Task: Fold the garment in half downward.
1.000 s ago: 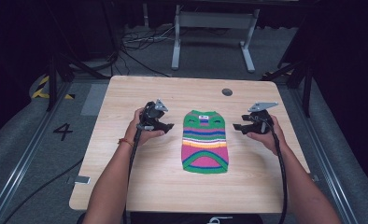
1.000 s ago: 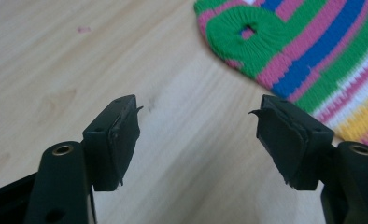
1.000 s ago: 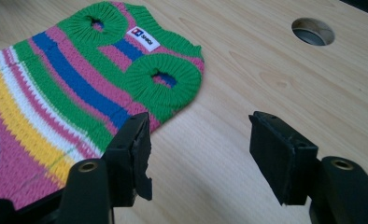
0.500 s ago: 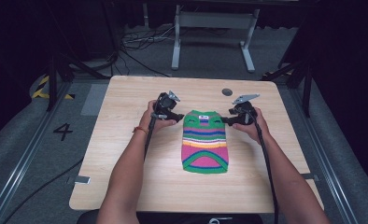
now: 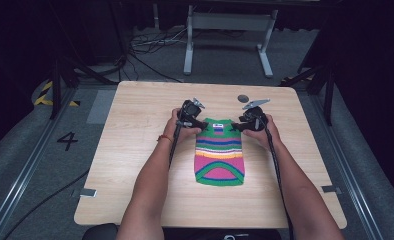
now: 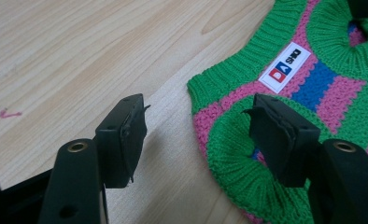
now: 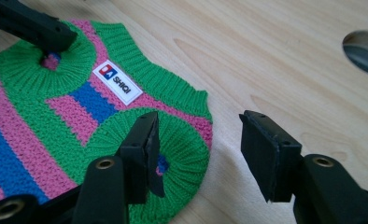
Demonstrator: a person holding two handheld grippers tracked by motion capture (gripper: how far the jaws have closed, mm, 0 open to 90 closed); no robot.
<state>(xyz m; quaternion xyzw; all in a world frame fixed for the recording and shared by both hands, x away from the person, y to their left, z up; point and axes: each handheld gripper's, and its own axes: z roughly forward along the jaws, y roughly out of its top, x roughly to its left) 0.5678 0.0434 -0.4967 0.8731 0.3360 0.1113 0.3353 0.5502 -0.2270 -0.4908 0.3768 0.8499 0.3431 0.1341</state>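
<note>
The striped knit sweater [image 5: 220, 151] lies flat, green-edged. Both grippers, left [image 5: 197, 123] and right [image 5: 239, 126], straddle its far armholes, jaws apart; the right's have just been closing.

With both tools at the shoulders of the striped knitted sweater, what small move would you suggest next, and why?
Probably lower and close both. The left tool and right tool, jaws just closing, each straddle a green ribbed armhole corner of the striped knitted sweater, pads not yet pressing, so nothing is gripped on the wooden table.
</note>
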